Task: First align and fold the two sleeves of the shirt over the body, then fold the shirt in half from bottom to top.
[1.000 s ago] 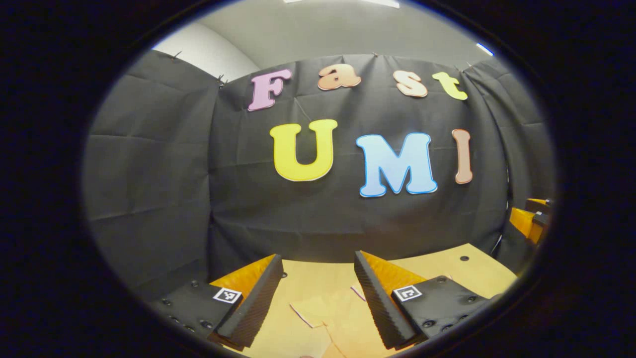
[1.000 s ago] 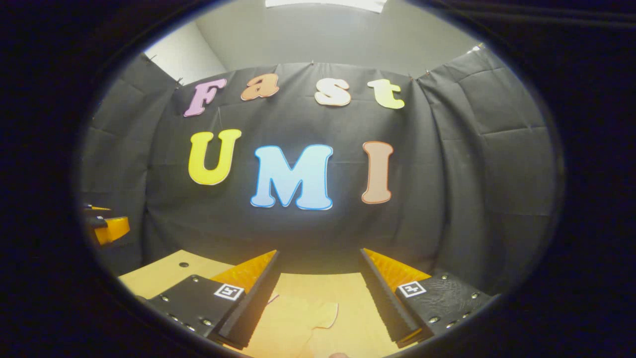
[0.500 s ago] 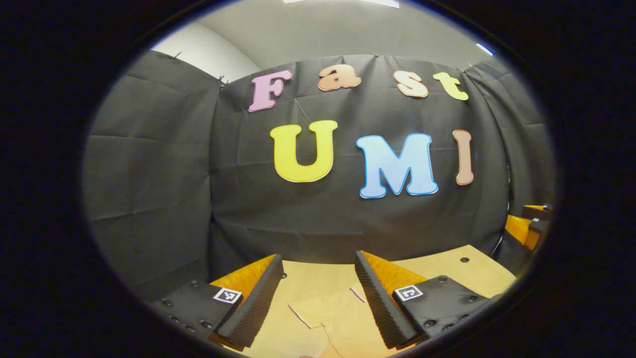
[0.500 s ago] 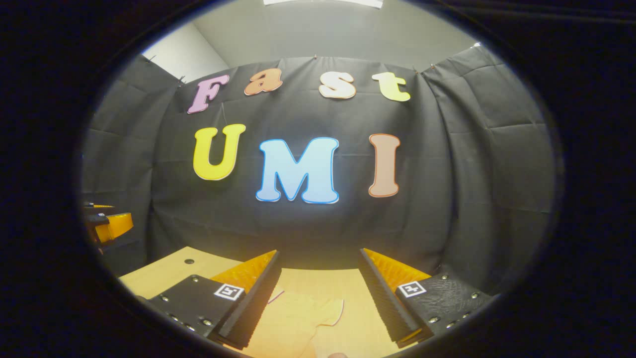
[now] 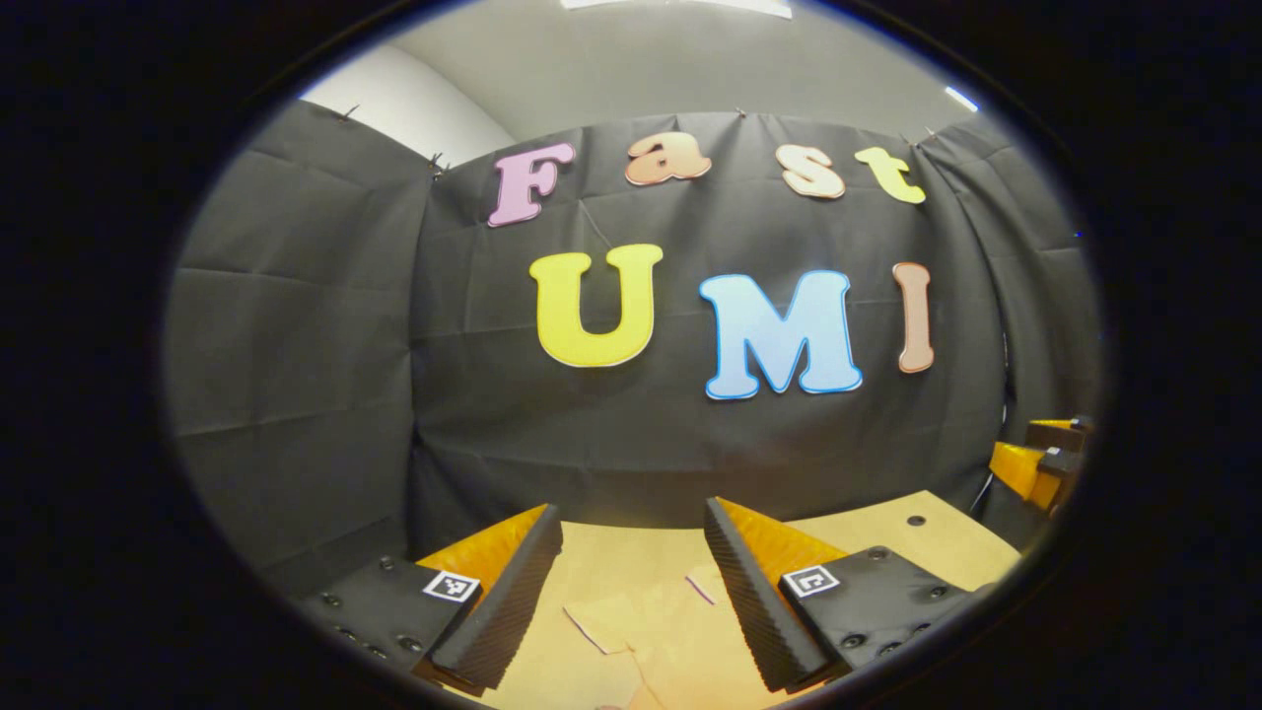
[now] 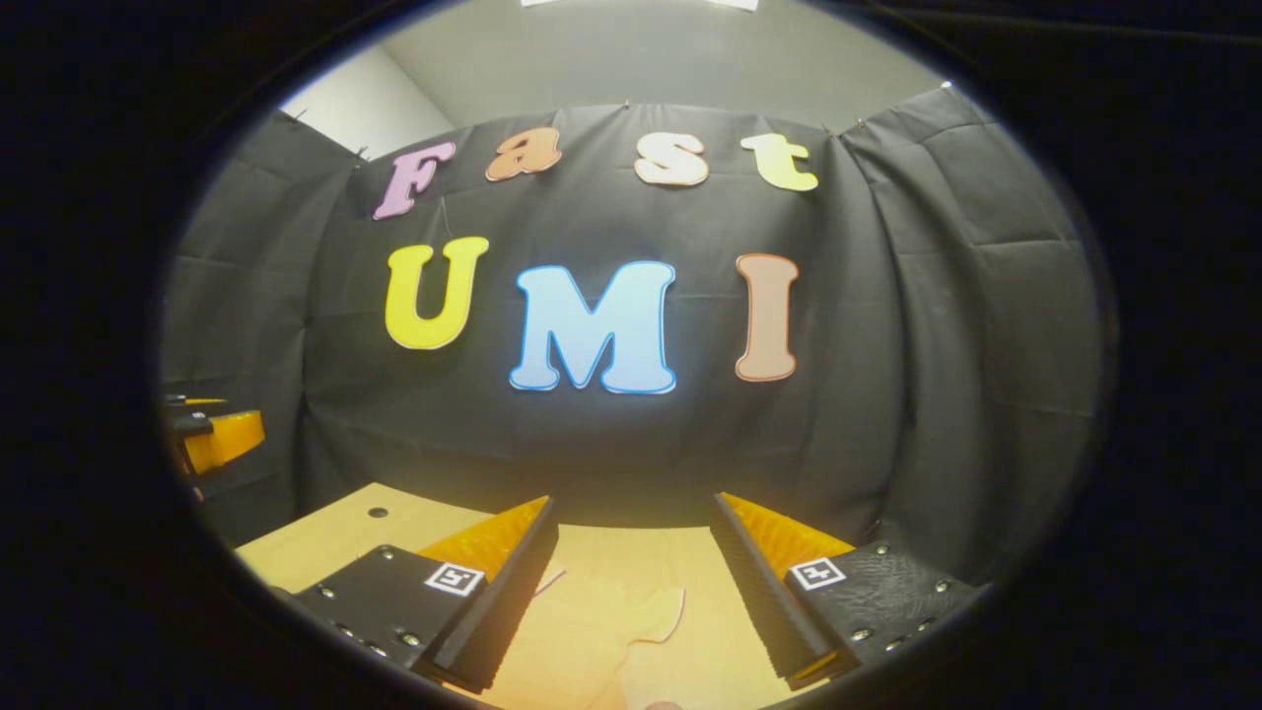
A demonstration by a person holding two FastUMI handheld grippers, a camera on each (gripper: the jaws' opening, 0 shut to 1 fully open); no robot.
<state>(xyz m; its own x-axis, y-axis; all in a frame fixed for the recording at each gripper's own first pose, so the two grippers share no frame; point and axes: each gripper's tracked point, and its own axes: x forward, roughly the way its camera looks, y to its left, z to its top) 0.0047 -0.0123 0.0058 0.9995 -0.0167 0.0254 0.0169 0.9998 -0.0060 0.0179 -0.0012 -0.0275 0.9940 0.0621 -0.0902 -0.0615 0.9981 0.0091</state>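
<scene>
- The black cloth wall (image 5: 296,325) takes up most of the left gripper view and of the right gripper view (image 6: 937,325), hanging in creased panels; above it, at the top of each frame, a pale ceiling (image 5: 690,59) shows.
- The worktop (image 5: 927,542), a light wooden surface with small dark holes, lies along the bottom of both frames; in the right gripper view its bare part shows at lower left (image 6: 325,537).
- The shirt (image 5: 670,631), a pale tan garment close in colour to the worktop, lies flat on it at the bottom centre of the left gripper view, its edges marked by thin pinkish seams; in the right gripper view a rounded flap of it (image 6: 611,631) lies at the bottom centre.
- The left gripper (image 5: 631,602) sits at the bottom of its own view, above the shirt, jaws spread wide and grasping nothing; its edge shows at mid left of the right gripper view (image 6: 222,439).
- The right gripper (image 6: 631,602) sits at the bottom of its own view, jaws released, the shirt in the gap below them; part of it shows at the right edge of the left gripper view (image 5: 1035,463).
</scene>
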